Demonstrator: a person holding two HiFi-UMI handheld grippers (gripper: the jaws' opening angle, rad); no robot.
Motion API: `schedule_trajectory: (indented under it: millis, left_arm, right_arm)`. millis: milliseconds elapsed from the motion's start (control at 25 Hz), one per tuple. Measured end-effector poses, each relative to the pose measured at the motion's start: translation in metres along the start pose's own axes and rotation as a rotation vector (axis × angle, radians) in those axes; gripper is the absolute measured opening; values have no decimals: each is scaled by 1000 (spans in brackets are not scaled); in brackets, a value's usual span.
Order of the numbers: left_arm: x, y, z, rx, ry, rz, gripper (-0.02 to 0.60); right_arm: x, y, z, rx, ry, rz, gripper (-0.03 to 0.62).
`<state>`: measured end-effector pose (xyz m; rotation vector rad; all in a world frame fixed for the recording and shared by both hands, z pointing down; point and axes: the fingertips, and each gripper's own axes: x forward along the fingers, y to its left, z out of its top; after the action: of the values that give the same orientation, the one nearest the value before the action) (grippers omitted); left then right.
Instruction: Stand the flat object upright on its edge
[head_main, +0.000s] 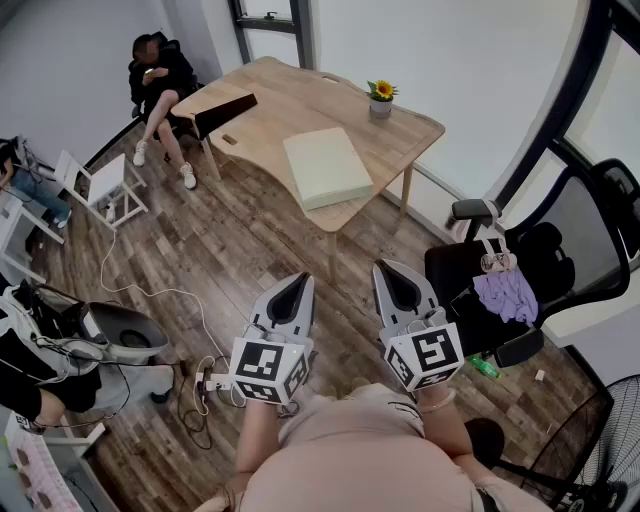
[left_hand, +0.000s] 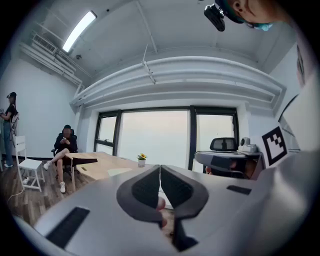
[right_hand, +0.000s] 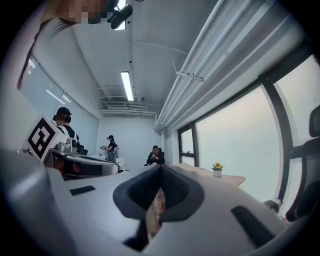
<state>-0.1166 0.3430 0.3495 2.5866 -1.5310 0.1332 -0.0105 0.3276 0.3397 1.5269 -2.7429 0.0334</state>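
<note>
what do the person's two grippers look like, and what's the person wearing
The left gripper and right gripper match: light grey shells tapering to a point, with black pads lining the inside. Each carries a white cube printed with black square markers at its rear. The person wears a beige top.
</note>
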Motion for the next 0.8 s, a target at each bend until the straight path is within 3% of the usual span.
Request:
schedule_trajectory:
  millis: [800]
  left_arm:
    - [37,-72,-3,-14,12,62,11]
  right_arm:
    - [-39,-69,-5,-41,-6,41,0]
